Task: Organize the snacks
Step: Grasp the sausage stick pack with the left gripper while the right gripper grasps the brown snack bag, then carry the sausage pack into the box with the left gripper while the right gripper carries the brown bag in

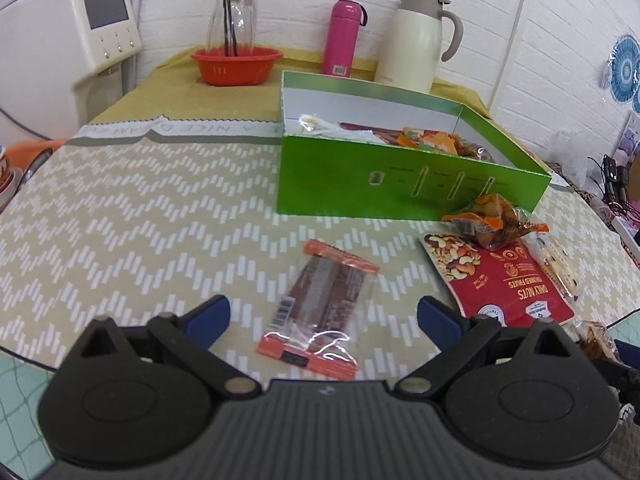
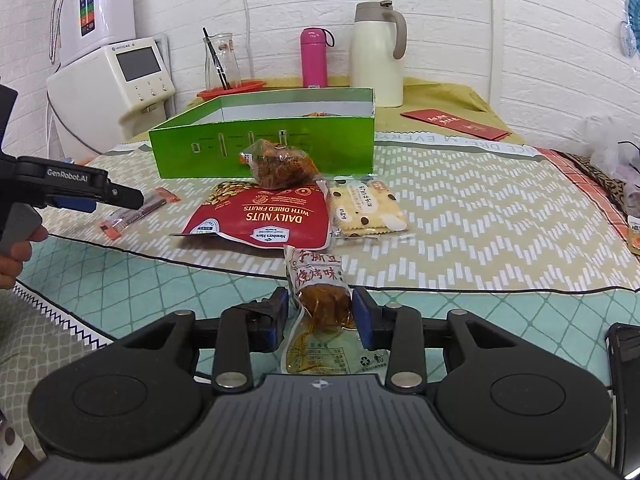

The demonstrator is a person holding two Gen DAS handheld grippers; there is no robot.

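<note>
Two grippers are over the patterned tablecloth (image 1: 140,208). The left gripper (image 1: 323,318) has its blue pads wide apart, hovering with nothing between them but an orange-edged snack bar (image 1: 320,308) lying flat on the cloth below. The right gripper (image 2: 320,316) has a clear sausage-like snack pack (image 2: 320,300) standing between its pads; the right pad touches the pack, but a sliver of gap shows at the left one, so I cannot tell whether it is truly clamped. At 12 o'clock from that pack lies a red nuts pouch (image 2: 260,216), with a spotted biscuit packet (image 2: 364,212) just beside it at 3 o'clock and a clear bag of brown snacks (image 2: 280,164) resting on its far edge. Beyond stands the open green box (image 1: 400,176), already holding several packets.
</note>
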